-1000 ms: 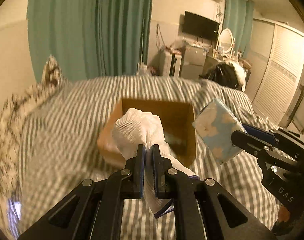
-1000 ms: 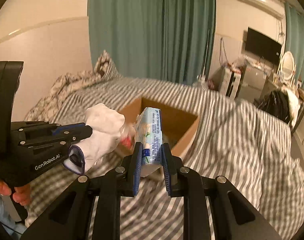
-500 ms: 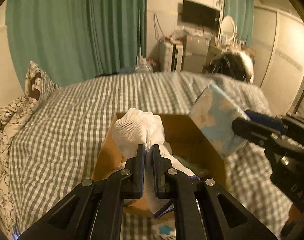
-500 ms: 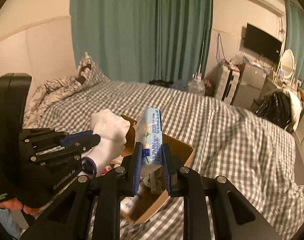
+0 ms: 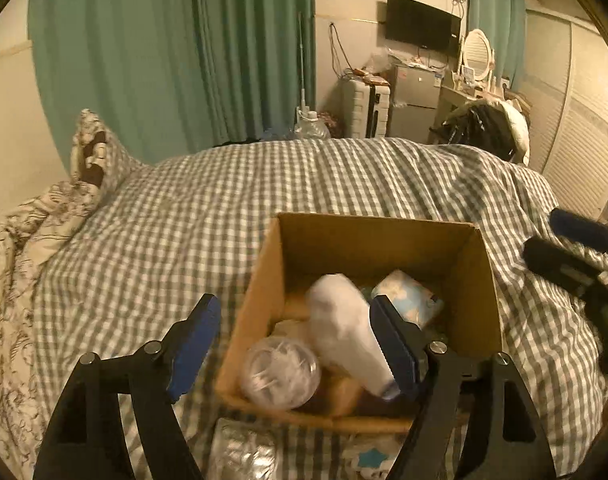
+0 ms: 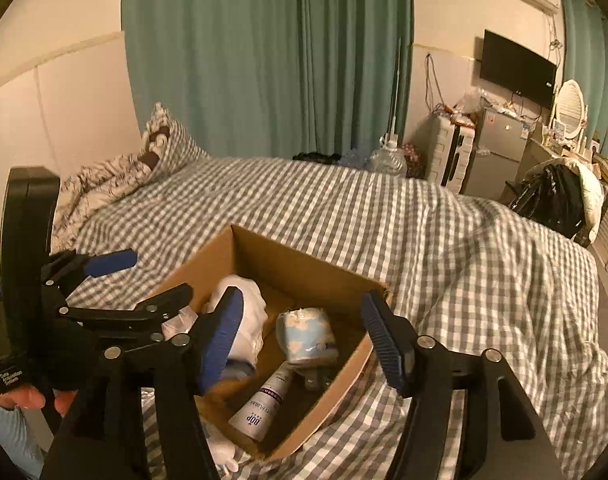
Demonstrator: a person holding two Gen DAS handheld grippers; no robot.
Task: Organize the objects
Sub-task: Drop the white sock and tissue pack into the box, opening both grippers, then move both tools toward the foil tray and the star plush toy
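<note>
From the left wrist view, the left gripper (image 5: 294, 344) has its jaws opening wide, and nothing is pressed between the pads. A white sock (image 5: 345, 344) lies blurred just inside the right finger, over the open cardboard box (image 5: 479, 280) on the checked bedspread (image 5: 184, 232). Between and below the fingers sits a clear round container (image 5: 280, 372); beyond the right finger lies a pale blue tissue pack (image 5: 407, 300) in the box. From the right wrist view, the right gripper (image 6: 302, 334) is also opening, its pads clear of everything. The tissue pack (image 6: 305, 338) rests in the box (image 6: 304, 268) between the fingers, a white bottle (image 6: 264, 408) just below it, the sock (image 6: 246, 320) behind the left finger.
</note>
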